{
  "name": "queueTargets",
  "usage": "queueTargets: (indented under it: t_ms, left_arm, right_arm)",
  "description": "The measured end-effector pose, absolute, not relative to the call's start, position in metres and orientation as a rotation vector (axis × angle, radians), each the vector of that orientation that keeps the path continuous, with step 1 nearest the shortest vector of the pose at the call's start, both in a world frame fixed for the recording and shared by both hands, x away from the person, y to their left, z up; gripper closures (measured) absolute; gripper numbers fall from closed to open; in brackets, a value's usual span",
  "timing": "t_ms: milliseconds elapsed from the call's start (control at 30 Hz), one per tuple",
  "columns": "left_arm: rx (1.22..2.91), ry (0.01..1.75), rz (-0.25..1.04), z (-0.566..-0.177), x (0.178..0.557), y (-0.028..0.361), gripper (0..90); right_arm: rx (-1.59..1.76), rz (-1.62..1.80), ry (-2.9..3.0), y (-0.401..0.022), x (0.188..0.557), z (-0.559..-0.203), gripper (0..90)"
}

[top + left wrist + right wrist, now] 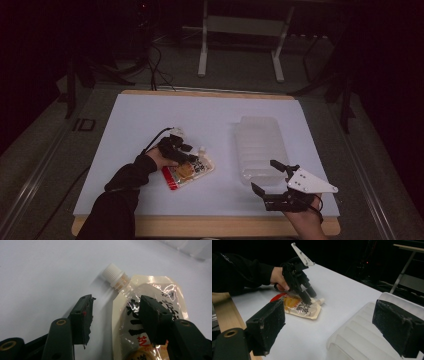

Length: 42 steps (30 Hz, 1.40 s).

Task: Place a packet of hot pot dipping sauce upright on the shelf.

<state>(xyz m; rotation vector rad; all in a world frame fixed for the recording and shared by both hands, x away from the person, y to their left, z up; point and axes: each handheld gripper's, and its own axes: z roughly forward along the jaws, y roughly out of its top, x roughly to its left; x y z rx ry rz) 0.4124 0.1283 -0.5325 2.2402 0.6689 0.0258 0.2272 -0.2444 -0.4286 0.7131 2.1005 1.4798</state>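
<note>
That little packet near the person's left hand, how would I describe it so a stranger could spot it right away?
Start at the white table top; a clear ribbed plastic tray sits on its right half. On the left half, under the left gripper, lies a flat glossy spout pouch. Unlike the tray, it is cream-coloured with black lettering, a red end and a white ribbed screw cap.

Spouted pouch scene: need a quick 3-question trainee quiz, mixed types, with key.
1. True or false: the left gripper is clamped shut on the spouted pouch.
2. Which thing lies nearest the right gripper? A) the pouch B) the clear plastic tray C) the table edge on the far side
3. Fill in: the pouch's screw cap is coloured ____.

Key: 1 false, the jaws stand apart over the pouch's edge; 2 B; 3 white.
</note>
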Motion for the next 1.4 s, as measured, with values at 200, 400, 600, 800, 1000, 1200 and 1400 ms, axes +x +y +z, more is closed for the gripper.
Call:
queueTargets:
  t_ms: [200,400,600,800,1000,1200,1400]
  left_arm:
    - [2.261,0.695,0.023,-0.531,0.408,0.124,44.7]
    - [2.301,0.706,0.109,-0.529,0.400,0.116,47.0]
    - [2.372,0.696,0.179,-0.525,0.391,0.105,57.9]
    - [2.411,0.691,0.215,-0.522,0.383,0.097,71.3]
    - [2.430,0.704,0.245,-0.520,0.381,0.094,82.9]
    - [2.411,0.719,0.246,-0.521,0.380,0.096,89.0]
    - [2.383,0.697,0.240,-0.523,0.380,0.100,90.0]
  right_arm:
    - [0.711,1.471,2.105,-0.243,0.227,-0.429,10.9]
    - [0.712,1.463,2.110,-0.243,0.227,-0.429,11.0]
    - [0.712,1.457,2.113,-0.242,0.228,-0.430,11.0]
    - [0.713,1.454,2.114,-0.242,0.227,-0.430,11.0]
    - [0.704,1.450,2.118,-0.241,0.227,-0.430,13.4]
    - [0.708,1.465,2.096,-0.242,0.225,-0.428,13.2]
    - [0.705,1.465,2.103,-0.242,0.226,-0.428,13.0]
